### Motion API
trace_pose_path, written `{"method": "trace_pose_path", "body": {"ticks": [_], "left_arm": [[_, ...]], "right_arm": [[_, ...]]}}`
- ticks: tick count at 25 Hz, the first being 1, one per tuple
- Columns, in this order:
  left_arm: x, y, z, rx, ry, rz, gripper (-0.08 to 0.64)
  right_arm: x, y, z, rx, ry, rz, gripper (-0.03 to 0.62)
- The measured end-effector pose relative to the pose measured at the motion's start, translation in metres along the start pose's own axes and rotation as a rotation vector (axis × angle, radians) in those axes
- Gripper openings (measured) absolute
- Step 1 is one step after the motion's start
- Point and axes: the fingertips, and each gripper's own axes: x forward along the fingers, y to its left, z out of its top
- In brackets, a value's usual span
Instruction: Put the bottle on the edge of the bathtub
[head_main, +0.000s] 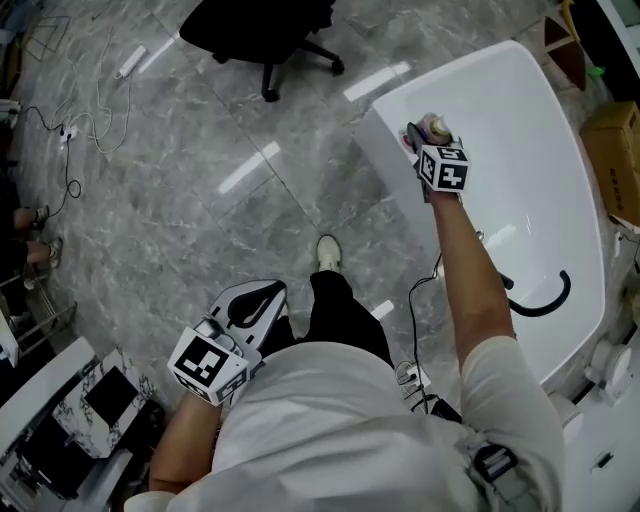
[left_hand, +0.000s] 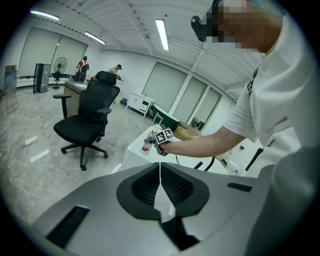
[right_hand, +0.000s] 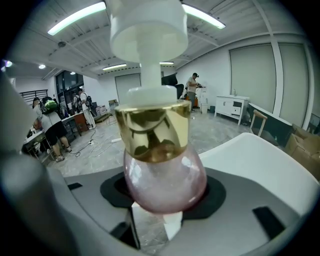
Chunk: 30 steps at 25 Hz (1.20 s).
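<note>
A pump bottle with a pink round body, a gold collar and a white pump head stands upright between the pads of my right gripper, which is shut on it. In the head view the bottle and right gripper hover over the near-left rim of the white bathtub. The tub's rim lies just below and right of the bottle. My left gripper hangs low by the person's leg, shut and empty, its jaws touching. It looks toward the bottle from afar.
A black office chair stands on the grey marble floor beyond the tub. Cables and a power strip lie at the far left. A black hose curves inside the tub. A cardboard box sits at the right. People stand in the background.
</note>
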Motion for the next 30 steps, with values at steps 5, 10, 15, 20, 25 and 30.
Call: {"method": "trace_pose_path", "body": {"ticks": [5,10,15,20,25,30], "left_arm": [[0.012,0.007,-0.004,-0.032,0.017,0.010,0.021],[0.020,0.007,-0.008,-0.046,0.031,0.007,0.021],[0.022,0.012,-0.008,-0.055,0.032,0.012,0.021],[0.024,0.012,-0.007,-0.055,0.037,0.009,0.021],[0.023,0.010,-0.007,-0.052,0.039,0.006,0.021],[0.018,0.010,-0.008,-0.044,0.041,-0.004,0.021]], "right_arm": [[0.028,-0.008,-0.007,0.003,0.012,-0.014,0.239],[0.041,-0.011,-0.010,0.007,0.004,-0.022,0.239],[0.047,-0.011,-0.011,0.001,-0.009,-0.031,0.239],[0.049,-0.009,-0.012,-0.037,-0.005,-0.039,0.244],[0.050,-0.009,-0.014,-0.037,-0.003,-0.046,0.250],[0.048,-0.009,-0.012,-0.037,-0.011,-0.046,0.261]]}}
